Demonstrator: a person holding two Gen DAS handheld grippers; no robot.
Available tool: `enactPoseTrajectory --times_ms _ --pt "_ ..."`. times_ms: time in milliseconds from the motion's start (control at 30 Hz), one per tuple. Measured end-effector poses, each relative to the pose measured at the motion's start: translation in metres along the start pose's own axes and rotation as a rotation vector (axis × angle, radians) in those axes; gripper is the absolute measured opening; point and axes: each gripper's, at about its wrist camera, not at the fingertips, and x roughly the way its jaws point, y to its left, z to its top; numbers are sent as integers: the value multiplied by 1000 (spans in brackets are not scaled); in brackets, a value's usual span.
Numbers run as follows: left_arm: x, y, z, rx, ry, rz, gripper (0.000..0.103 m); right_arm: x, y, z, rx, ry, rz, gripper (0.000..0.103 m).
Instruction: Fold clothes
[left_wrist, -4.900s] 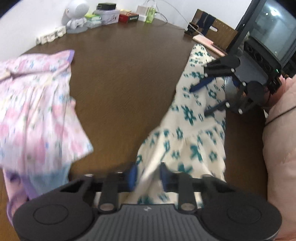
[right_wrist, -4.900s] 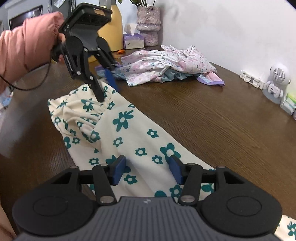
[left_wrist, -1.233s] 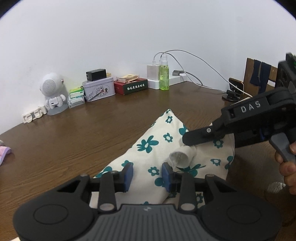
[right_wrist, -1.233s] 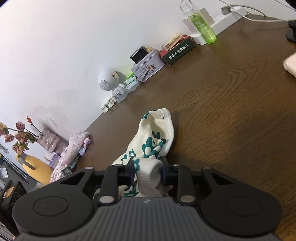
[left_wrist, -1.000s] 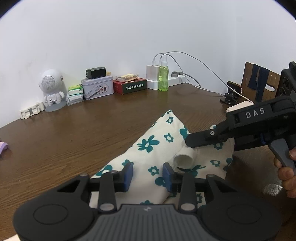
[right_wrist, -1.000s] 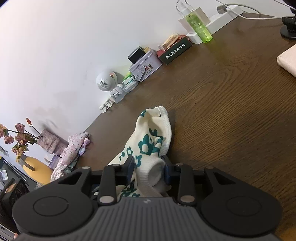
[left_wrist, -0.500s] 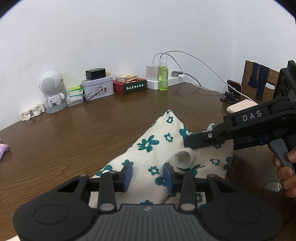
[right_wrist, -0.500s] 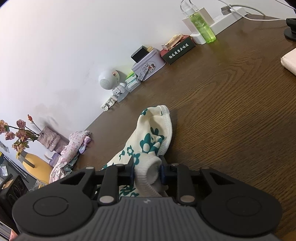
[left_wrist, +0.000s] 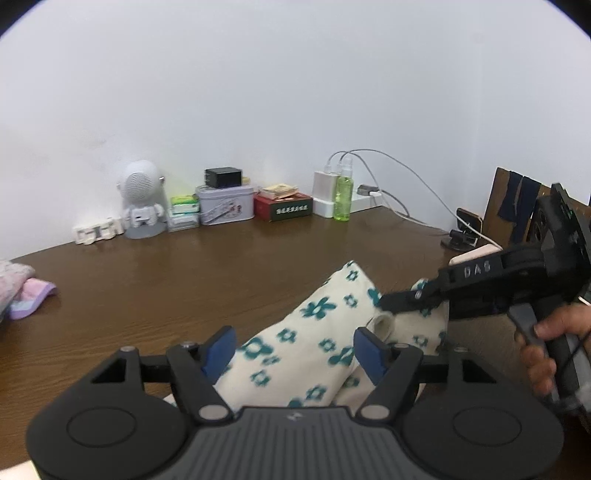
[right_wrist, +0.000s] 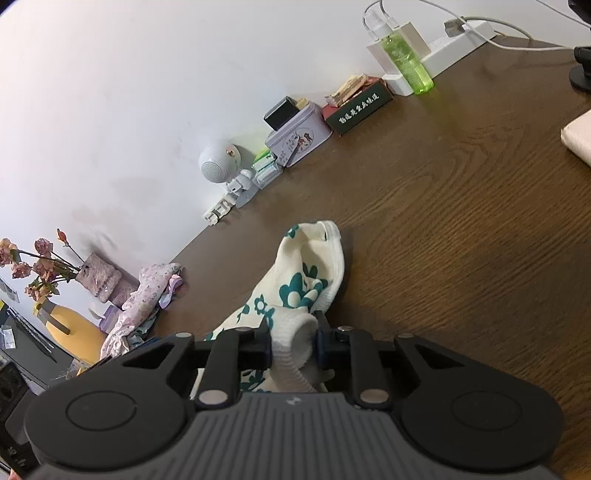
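I am partway through folding the cream garment (left_wrist: 314, 332) with teal flowers, which lies bunched on the near right part of the brown table (left_wrist: 184, 280). My left tongs (left_wrist: 293, 345) are letting go: the blue pads are spreading wide and the cloth lies under the gap with neither pad pressing it. My right tongs (right_wrist: 293, 343) are closing on a ribbed white cuff (right_wrist: 295, 347) of the same garment, and the cuff is already pinched between the pads.

I judge this to be the handover within a fold: one edge has been set down by the left, while the right grips the cuff to carry it. The next move calls for the right to draw that cuff across the body of the garment and lay it flat, keeping the grip firm so the rib does not slip. The left should find a fresh hold or press the cloth so it does not drag.

The left view shows my right tongs from outside, with my hand (left_wrist: 546, 347) on the trigger, and the tips buried in the far right fold. The right view shows instead the grip itself up close, plus the free end of the cloth curling away on the table, the pink flowered clothes (right_wrist: 144, 299) heaped far left, and a vase of dried flowers (right_wrist: 37, 273).
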Motion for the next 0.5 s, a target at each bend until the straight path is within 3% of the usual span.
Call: enactPoseTrajectory --times_ms 333,500 --pt "-22 28 -23 -44 64 3 61 -6 35 4 -193 -37 -49 10" --pt "-28 36 -27 -65 51 13 61 -4 31 4 -149 -38 -66 16"
